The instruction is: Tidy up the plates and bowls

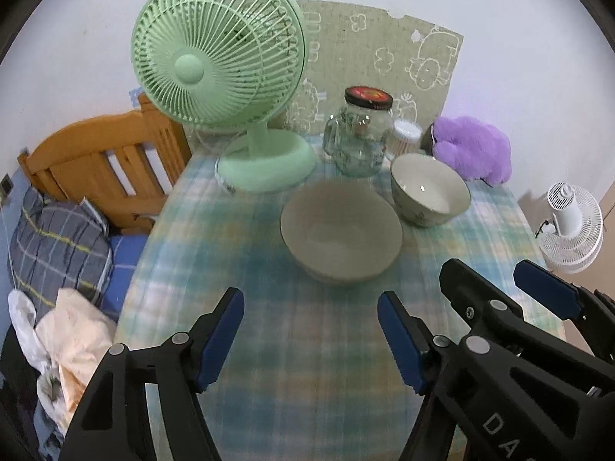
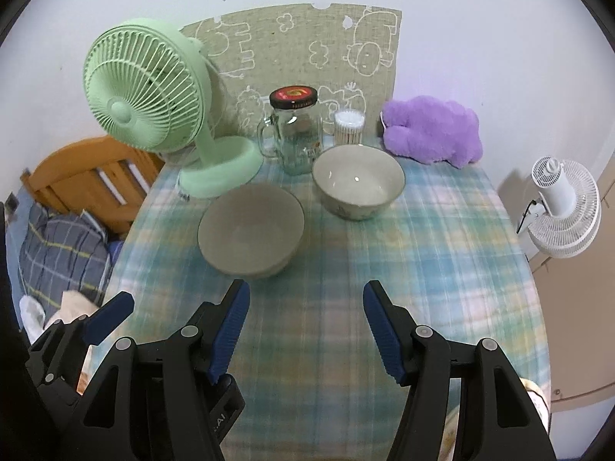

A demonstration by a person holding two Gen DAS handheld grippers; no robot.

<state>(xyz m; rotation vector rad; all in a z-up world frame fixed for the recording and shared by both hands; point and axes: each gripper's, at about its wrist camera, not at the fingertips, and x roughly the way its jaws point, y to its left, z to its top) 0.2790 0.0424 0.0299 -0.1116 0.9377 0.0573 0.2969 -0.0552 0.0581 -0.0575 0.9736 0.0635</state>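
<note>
You held your left claw [image 1: 310,340] and right claw [image 2: 305,332] wide open and empty above the tabletop [image 2: 442,253], near the two bowls: the gray bowl [image 2: 250,233] and the white bowl [image 2: 358,180].

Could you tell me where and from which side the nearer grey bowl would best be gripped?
Probably at the near rim of the grey bowl, coming from above and the front. It stands upright, mouth up and empty, so one of the fingers can slip inside the wall and one outside. The green fan crowds its far left side, and the white bowl sits at its far right.
</note>
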